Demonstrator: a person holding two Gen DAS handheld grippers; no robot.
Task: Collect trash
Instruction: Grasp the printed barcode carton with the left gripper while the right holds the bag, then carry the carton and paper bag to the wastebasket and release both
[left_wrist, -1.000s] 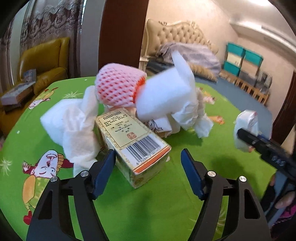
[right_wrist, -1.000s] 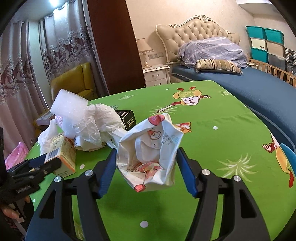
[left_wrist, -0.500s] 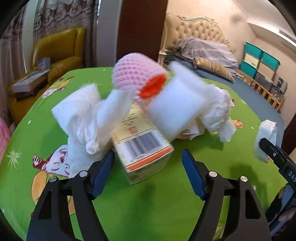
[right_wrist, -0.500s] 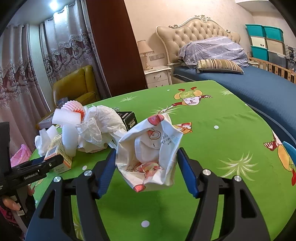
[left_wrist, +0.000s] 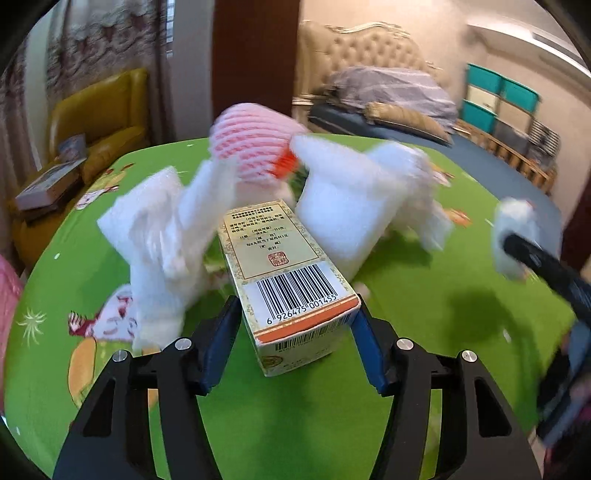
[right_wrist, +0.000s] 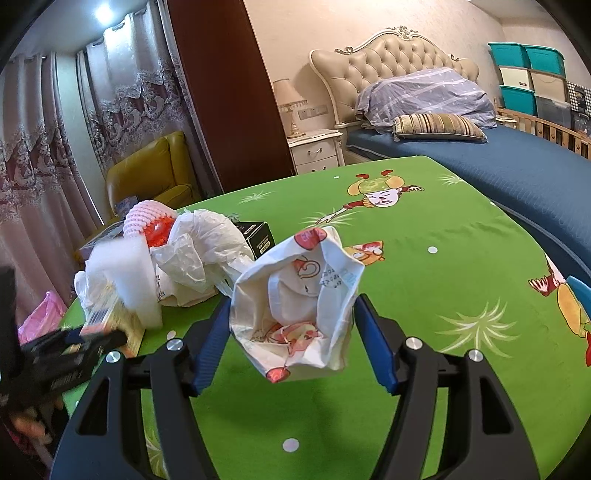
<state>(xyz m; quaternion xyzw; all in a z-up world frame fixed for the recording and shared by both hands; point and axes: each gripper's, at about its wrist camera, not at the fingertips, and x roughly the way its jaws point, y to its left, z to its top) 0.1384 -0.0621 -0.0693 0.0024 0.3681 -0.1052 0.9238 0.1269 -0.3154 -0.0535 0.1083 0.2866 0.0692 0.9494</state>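
A beige carton with a barcode lies on the green tablecloth, its near end between the blue pads of my left gripper, which close on its sides. Behind it are crumpled white tissue, a pink foam fruit net and a white foam block. My right gripper holds a crumpled white printed paper bag above the table. The same pile shows at the left of the right wrist view, with my left gripper at the carton.
A small black box sits behind a crumpled clear plastic bag. Off the table are a yellow armchair, a bed, a nightstand and stacked teal bins. A pink bag hangs beyond the table's left edge.
My left gripper moved forward over the carton and its jaws narrowed onto the carton's sides. The right gripper stayed nearly still with the paper bag.
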